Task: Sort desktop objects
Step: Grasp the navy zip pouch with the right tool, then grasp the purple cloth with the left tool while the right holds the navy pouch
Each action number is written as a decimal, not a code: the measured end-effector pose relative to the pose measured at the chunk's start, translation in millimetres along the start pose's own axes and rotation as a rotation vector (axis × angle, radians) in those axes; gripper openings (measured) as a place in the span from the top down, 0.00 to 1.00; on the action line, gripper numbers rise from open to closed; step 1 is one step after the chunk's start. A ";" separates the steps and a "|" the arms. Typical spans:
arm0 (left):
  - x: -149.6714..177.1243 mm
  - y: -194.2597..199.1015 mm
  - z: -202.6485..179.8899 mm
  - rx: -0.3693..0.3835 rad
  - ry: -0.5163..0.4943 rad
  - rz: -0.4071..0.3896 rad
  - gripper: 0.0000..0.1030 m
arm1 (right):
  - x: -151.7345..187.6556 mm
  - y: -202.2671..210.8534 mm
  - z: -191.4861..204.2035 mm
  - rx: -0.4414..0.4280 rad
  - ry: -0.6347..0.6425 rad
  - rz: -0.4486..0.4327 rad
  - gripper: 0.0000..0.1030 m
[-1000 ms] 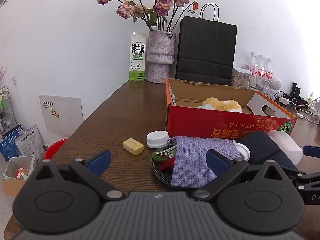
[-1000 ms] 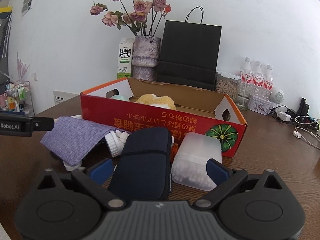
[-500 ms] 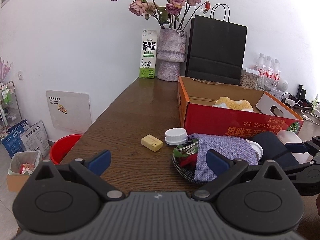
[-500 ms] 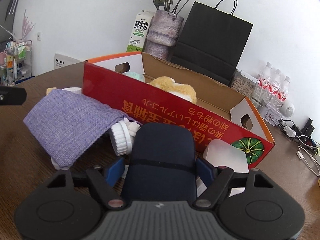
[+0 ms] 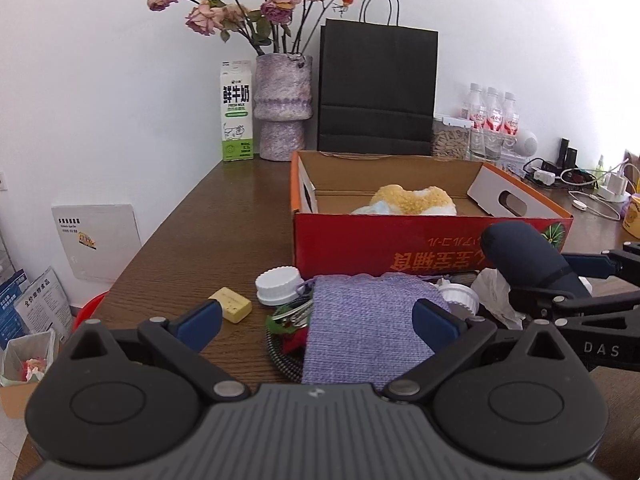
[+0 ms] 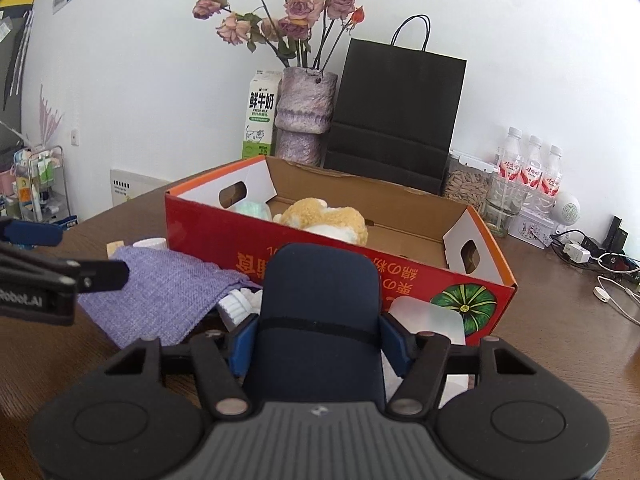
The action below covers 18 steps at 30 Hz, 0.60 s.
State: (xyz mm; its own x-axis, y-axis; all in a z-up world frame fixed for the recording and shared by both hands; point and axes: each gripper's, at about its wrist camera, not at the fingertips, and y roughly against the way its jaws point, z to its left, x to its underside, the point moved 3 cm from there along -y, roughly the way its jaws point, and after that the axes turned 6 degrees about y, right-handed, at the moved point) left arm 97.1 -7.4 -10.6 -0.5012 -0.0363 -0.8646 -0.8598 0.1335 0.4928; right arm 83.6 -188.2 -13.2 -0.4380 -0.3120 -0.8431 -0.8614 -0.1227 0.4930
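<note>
Between counter clutter and red box (image 6: 304, 248), the right gripper (image 6: 318, 346) closes on a navy case (image 6: 320, 304).
Left gripper (image 5: 316, 322) gapes empty; the tilted case could slip or snag the box wall.

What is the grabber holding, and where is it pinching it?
The right gripper is closing on the dark blue case, pads against its two long sides near the band. The left gripper is open, holding nothing.

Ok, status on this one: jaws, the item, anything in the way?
Right gripper jaws closing on navy case, pads at its sides. Left gripper open, empty, over purple cloth. Red box ahead, front wall in the way.
</note>
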 end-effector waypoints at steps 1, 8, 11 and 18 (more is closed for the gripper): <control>0.1 -3.1 -4.2 0.001 -0.008 0.006 0.00 | -0.5 2.6 -2.6 0.003 -0.007 -0.008 0.39; 0.6 -24.5 -31.7 -0.005 -0.077 0.036 0.00 | 2.6 18.4 -26.1 0.021 -0.068 -0.041 0.39; 2.3 -31.3 -41.1 -0.020 -0.111 0.046 0.00 | 6.9 19.0 -33.0 0.015 -0.092 -0.039 0.39; 7.0 -38.1 -43.8 -0.042 -0.133 0.079 0.00 | 15.4 16.0 -39.3 -0.006 -0.124 -0.033 0.39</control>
State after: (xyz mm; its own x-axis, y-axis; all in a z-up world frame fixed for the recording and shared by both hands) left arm 122.1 -56.1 -31.1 -0.5526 0.1044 -0.8269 -0.8228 0.0895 0.5612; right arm 73.1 -232.0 -9.9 -0.4384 -0.1894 -0.8786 -0.8743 -0.1366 0.4657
